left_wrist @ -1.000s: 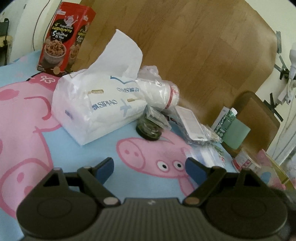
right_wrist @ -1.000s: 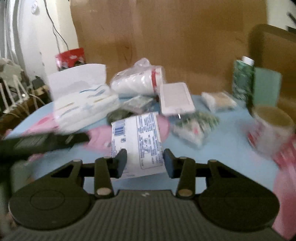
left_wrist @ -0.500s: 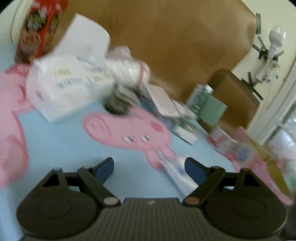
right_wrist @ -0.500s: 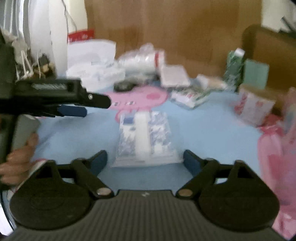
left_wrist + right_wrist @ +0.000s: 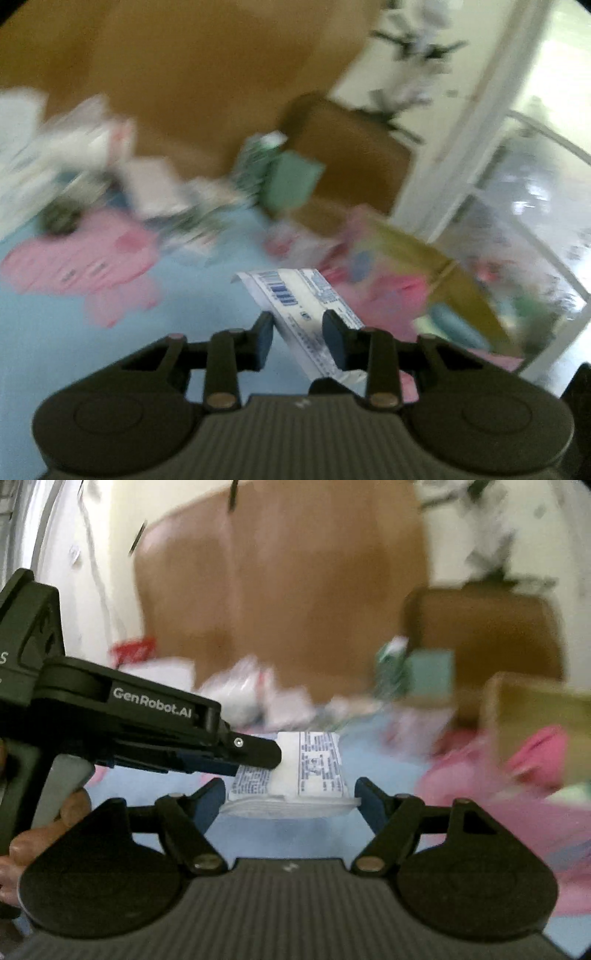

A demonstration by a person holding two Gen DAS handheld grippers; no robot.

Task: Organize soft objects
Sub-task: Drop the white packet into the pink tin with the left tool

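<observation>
A white packet with blue print (image 5: 295,291) hangs a little above the blue sheet, and my left gripper (image 5: 297,325) is shut on its near part. In the right wrist view the same packet (image 5: 317,760) sits between the spread fingers of my right gripper (image 5: 290,790), which is open, its pads clear of the packet's sides. There my left gripper (image 5: 273,755) comes in from the left and pinches the packet's left edge. A hand (image 5: 37,834) holds its handle. Both views are blurred.
The blue sheet with pink pigs (image 5: 92,314) covers the surface. Soft white packs, a green bottle (image 5: 258,158) and a green box (image 5: 291,181) crowd the back by the wooden board. An open cardboard box (image 5: 424,258) with pink items stands at the right.
My left gripper swung right and closed on the white packet. My right gripper opened, let go of that packet and drew back slightly.
</observation>
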